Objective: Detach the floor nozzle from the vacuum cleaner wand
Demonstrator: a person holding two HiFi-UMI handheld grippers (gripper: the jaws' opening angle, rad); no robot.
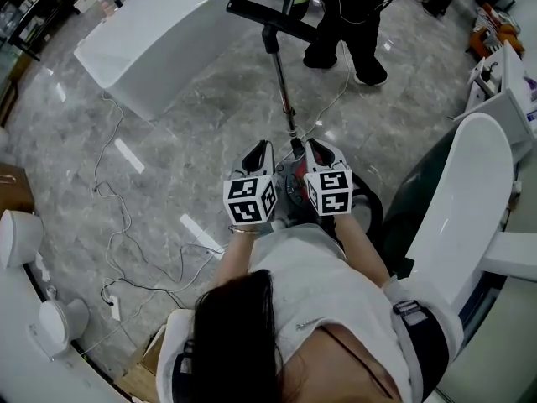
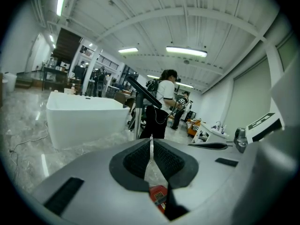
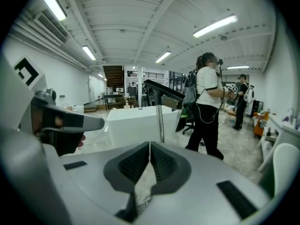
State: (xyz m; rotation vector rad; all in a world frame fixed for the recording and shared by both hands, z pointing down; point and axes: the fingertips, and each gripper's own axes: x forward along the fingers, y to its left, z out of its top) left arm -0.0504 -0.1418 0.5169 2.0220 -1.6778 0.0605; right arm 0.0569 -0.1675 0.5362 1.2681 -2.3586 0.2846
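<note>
The person in the white top (image 1: 294, 292) stands over the vacuum with both arms held out in front. The left gripper (image 1: 258, 153) and the right gripper (image 1: 320, 149) are side by side, one on each side of the vacuum's red and black body (image 1: 292, 185). Each has its jaws pressed together with nothing between the pads. Through the slit below the left gripper's pads a bit of that red body shows. I can't tell whether either gripper touches the body. From between the two grippers the thin wand (image 1: 281, 82) runs away across the grey marble floor (image 1: 193, 141). The floor nozzle (image 1: 270, 19), a flat black bar, sits at its far end, joined to the wand and set at a slant. I can't tell if the nozzle rests on the floor or is raised a little. Loose white cables (image 1: 126, 225) trail over the floor to the left of the grippers. To the right of the person is a white curved shell (image 1: 474, 183). Further off, a white tub (image 1: 151, 40) stands left of the nozzle. Just past the nozzle, another person (image 1: 348, 23) in a white shirt and dark trousers stands with a marker cube in hand. Beyond them are desks, shelves and strip lights on a white ceiling.
</note>
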